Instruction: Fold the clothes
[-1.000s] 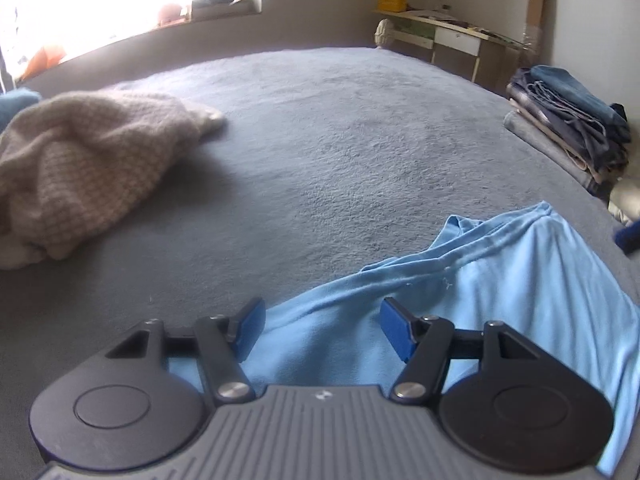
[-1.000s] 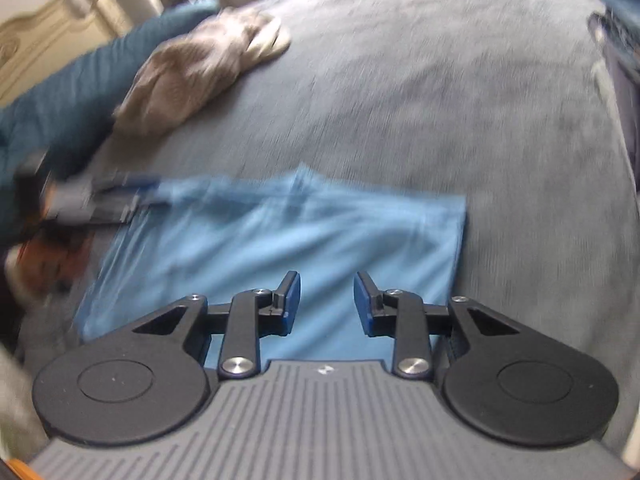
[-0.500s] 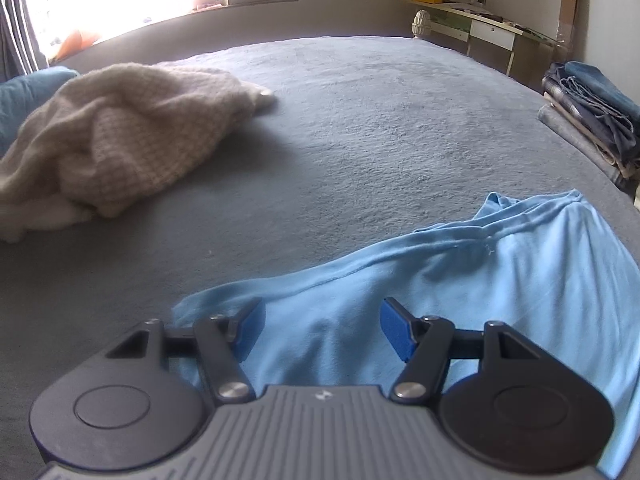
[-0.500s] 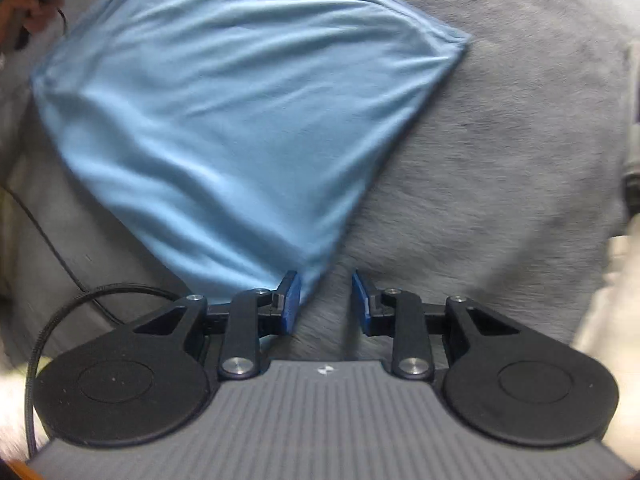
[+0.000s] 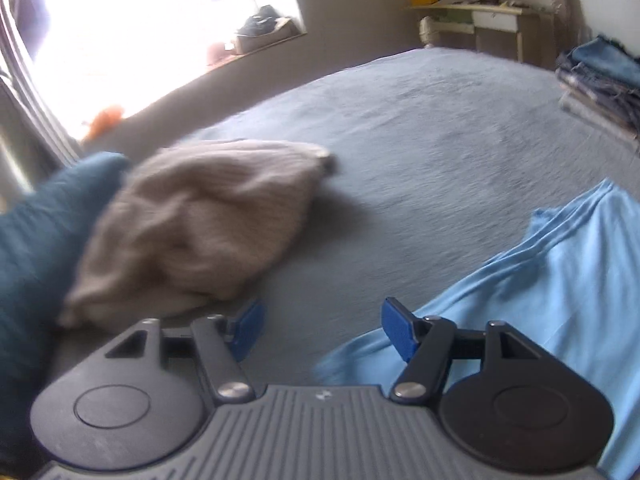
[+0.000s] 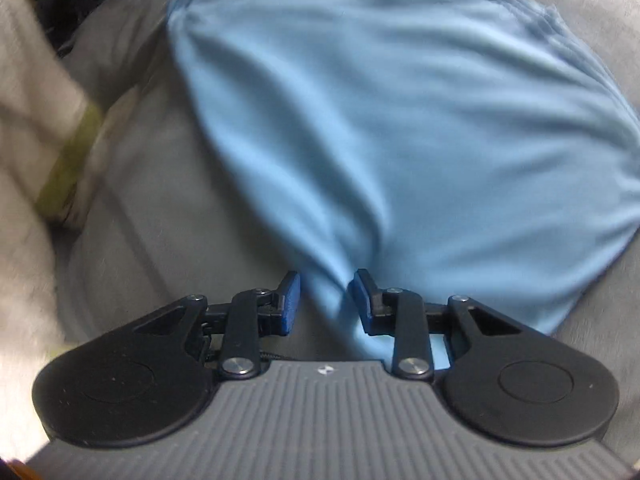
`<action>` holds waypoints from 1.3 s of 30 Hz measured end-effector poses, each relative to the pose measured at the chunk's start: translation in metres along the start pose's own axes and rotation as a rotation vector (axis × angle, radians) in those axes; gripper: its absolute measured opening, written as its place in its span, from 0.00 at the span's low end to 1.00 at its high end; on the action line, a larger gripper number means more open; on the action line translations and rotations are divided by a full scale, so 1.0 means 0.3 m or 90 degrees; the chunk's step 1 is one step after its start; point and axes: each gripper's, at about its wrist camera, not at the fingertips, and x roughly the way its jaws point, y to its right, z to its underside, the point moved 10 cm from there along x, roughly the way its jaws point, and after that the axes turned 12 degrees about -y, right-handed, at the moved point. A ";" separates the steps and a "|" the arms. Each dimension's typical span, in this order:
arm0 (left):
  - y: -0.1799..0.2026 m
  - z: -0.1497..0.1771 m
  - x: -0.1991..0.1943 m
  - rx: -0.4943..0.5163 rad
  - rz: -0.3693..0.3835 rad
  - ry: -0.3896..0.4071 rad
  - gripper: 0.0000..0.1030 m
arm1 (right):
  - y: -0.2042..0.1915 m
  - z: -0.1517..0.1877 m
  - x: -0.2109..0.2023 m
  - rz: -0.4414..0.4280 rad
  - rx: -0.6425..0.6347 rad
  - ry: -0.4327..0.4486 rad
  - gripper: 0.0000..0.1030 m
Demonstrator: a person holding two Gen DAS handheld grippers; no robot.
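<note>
A light blue garment (image 5: 560, 280) lies spread on the grey bedcover (image 5: 420, 152), at the right of the left wrist view. My left gripper (image 5: 322, 330) hovers above the bedcover just left of the garment's edge. Its jaws are opening, with only bedcover showing between them. In the right wrist view the same blue garment (image 6: 400, 120) fills the upper middle. My right gripper (image 6: 324, 300) points steeply down at its near corner. A fold of blue cloth shows in the gap between the blue pads (image 6: 290, 300), which stand apart and do not press on it.
A crumpled beige knitted garment (image 5: 200, 232) lies on the left of the bed beside a teal pillow (image 5: 40, 240). A stack of folded clothes (image 5: 600, 88) sits at the far right edge, a desk (image 5: 480, 12) behind it. Pale fabric with a yellow-green band (image 6: 68, 160) lies left of the right gripper.
The left gripper has lifted and swung left off the blue garment toward the beige knit. The right gripper has tipped downward and rolled, coming over the garment's near corner.
</note>
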 end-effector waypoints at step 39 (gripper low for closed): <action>0.432 0.598 -0.092 -0.022 0.195 -0.167 0.66 | -0.113 -0.150 -0.054 -0.033 0.125 0.101 0.29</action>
